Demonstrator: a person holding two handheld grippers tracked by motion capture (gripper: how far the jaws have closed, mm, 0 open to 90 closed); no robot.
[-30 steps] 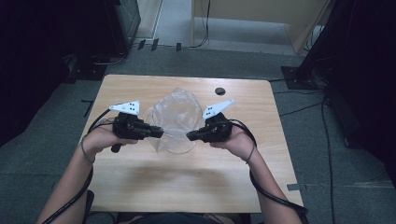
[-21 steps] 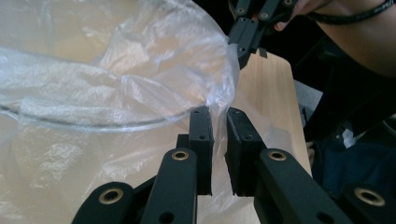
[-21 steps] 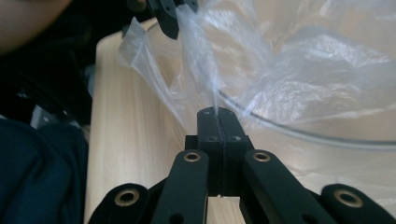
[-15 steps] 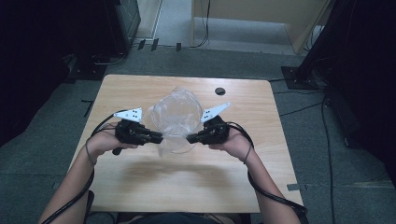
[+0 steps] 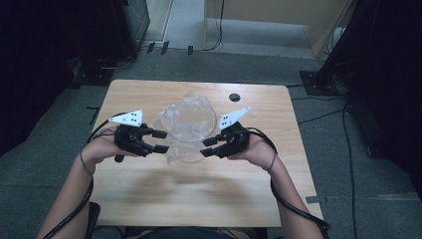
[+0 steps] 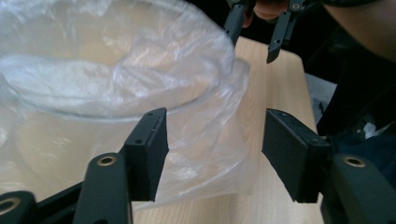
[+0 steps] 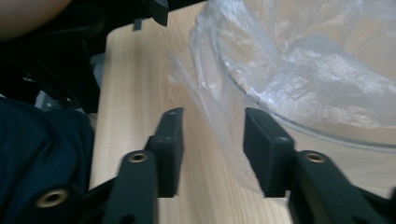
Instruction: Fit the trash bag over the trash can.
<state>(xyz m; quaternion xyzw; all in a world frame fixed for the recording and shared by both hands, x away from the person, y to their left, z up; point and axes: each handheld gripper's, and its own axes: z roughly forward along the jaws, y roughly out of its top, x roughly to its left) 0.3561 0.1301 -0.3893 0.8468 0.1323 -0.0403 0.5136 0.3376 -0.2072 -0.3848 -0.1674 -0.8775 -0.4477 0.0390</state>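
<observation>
- A clear plastic bag (image 5: 185, 130) lies on the wooden tabletop (image 5: 199, 199), a little back of its middle, drawn over a round clear bowl (image 5: 188, 121) whose rim shows through the film.
- The left claw (image 5: 163, 141) sits at the bag's left side, near the front edge of the film, pointing toward it.
- In the left claw view the left claw (image 6: 212, 149) has its jaws spread, and they have just been opening; the crumpled edge of the bag (image 6: 187, 140) lies in the gap and behind the left-hand jaw, but the pads do not press on it.
- The bowl's rim (image 6: 93, 109) curves just beyond that claw's tips, on the left of that view.
- The right claw (image 5: 209, 146) sits at the bag's right front, facing the left one across the film, close to it.
- In the right claw view the right claw (image 7: 212, 149) is also parted, its jaws having just been opening; a loose fold of the bag (image 7: 224, 135) hangs in the gap close to the right-hand jaw, unpinched as far as can be seen.
- The bowl (image 7: 327, 93) fills the upper right there, just past the tips.
- A small black round thing (image 5: 234, 96) lies on the tabletop behind the bag, well apart from both claws.
</observation>
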